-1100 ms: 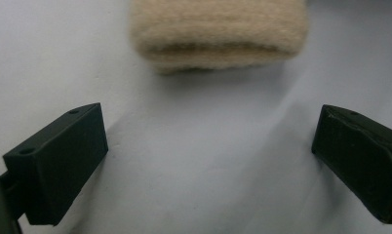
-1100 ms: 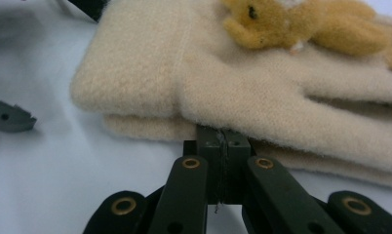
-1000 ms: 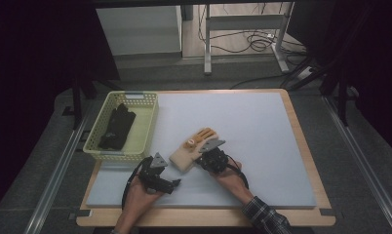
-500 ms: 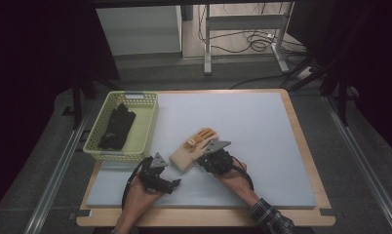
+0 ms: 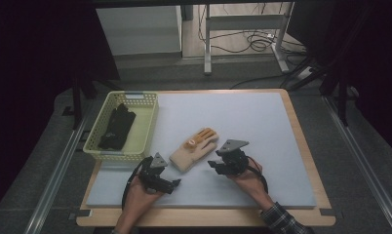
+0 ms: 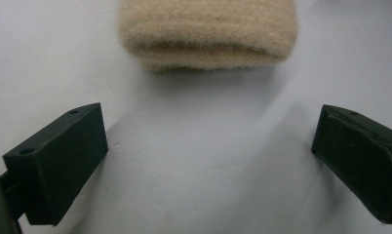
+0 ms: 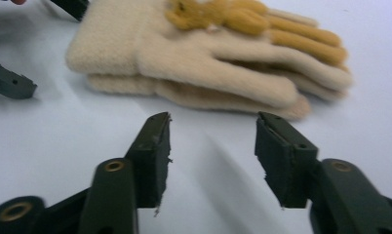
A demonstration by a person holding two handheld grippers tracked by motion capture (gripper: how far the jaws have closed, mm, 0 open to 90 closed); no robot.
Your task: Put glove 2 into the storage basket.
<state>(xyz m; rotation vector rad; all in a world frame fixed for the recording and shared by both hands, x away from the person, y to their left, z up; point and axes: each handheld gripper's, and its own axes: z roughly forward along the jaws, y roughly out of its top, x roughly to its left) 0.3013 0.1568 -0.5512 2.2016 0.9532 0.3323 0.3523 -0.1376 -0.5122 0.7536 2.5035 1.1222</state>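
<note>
**Fleece gloves lie between two open grippers**

Cream fleece gloves [image 5: 193, 148], a stacked pair with orange fingers, lie on the blue-grey mat [image 5: 243, 122], long axis running from the cuff at near-left to the fingertips at far-right. The left gripper [image 5: 170, 184] sits just short of the cuff, jaws spread wide and empty. The right gripper [image 5: 214, 166] faces the pair's side near the thumb, jaws moderately apart, holding nothing. Both are about equally near. At far left, the yellow-green basket [image 5: 145, 127] holds a pair of black gloves [image 5: 117, 126].
</note>
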